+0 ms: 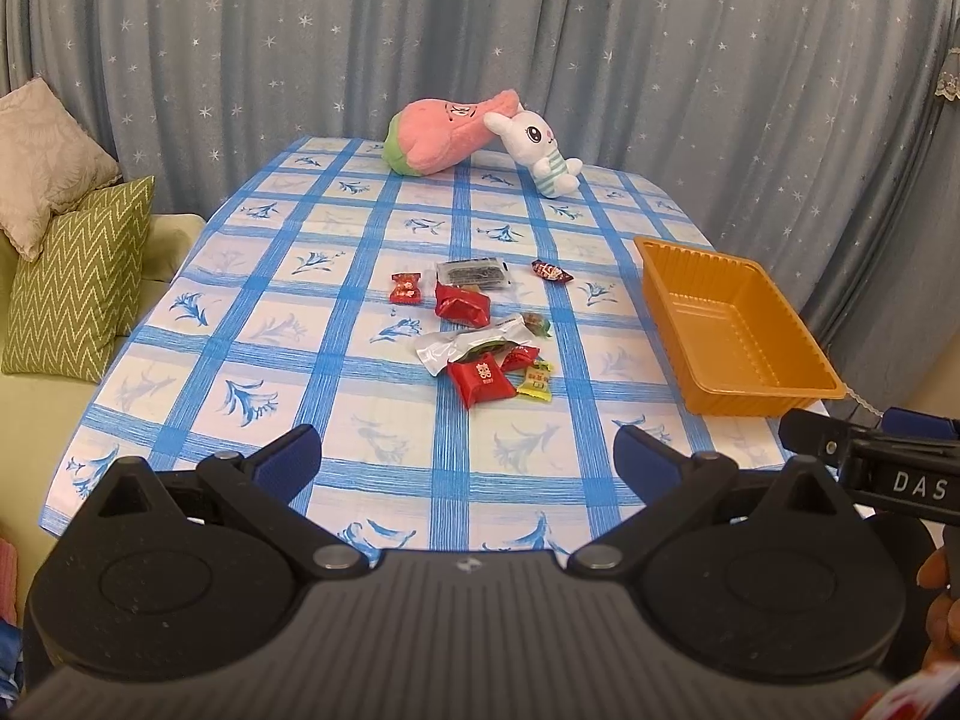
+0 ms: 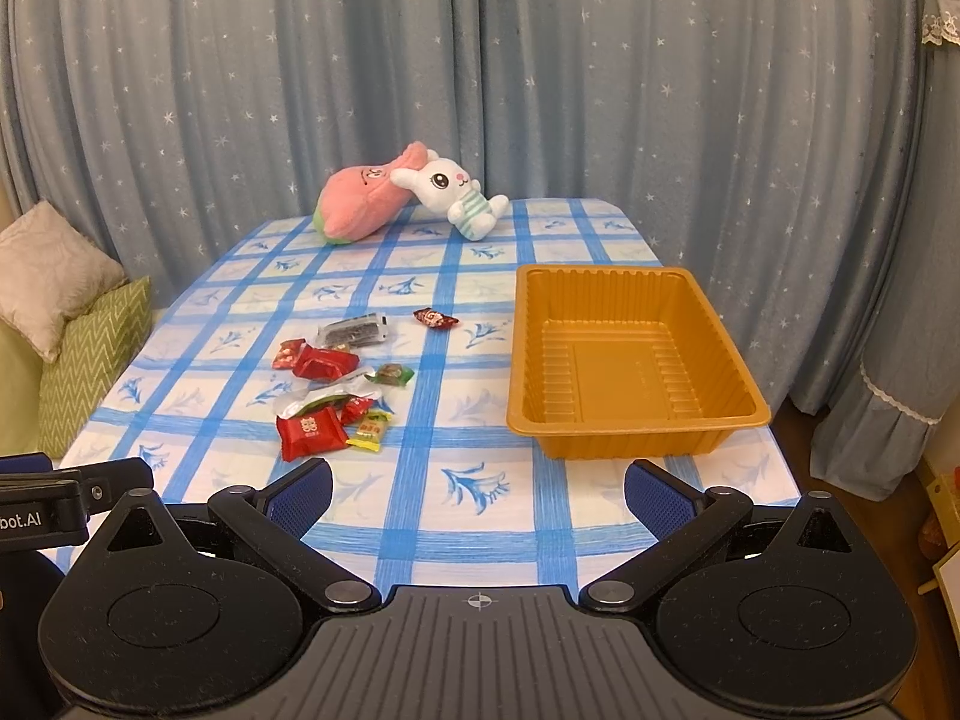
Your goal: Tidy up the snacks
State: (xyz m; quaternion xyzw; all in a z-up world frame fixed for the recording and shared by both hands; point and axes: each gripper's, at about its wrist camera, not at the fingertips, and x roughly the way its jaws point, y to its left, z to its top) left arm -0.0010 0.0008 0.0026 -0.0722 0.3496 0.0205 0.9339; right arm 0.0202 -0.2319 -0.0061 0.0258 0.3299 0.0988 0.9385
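Left gripper (image 1: 467,461): spread wide, blue-padded fingers (image 1: 287,461) well apart, nothing between them, nothing touched. Hovers over the near edge of the blue-checked tablecloth (image 1: 384,468), pointed toward the snack pile.

Right gripper (image 2: 477,495): likewise released, blue pads (image 2: 299,495) far apart and empty, above the near edge of the cloth, with the tray just ahead and to the right.

Further out, the loose pile of wrapped snacks (image 1: 480,330) near the middle of the table: square red foil packet with gold characters (image 1: 480,383) nearest, small yellow wrapped sweet (image 1: 536,383) just beside it, torn silver wrapper (image 1: 462,348) behind and touching them, crumpled red packet (image 1: 462,303), small red packet (image 1: 405,288), clear sachet with dark contents (image 1: 474,273). Dark red twisted candy (image 1: 551,270) apart from the rest, toward the tray.

To the right, orange ribbed plastic tray (image 1: 660,264), empty, well apart from the pile.

At the far end, pink plush toy (image 1: 447,135) and white plush rabbit (image 1: 540,150), touching each other, clear of the work.

Step in hand, by judgement: the very start, nothing yet sorted. Next move probably calls for reaching forward to the nearest red foil packet, closing on its flat edge, then carrying it across to the tray. Likely trouble: slippery thin wrappers and dragging neighbours along.
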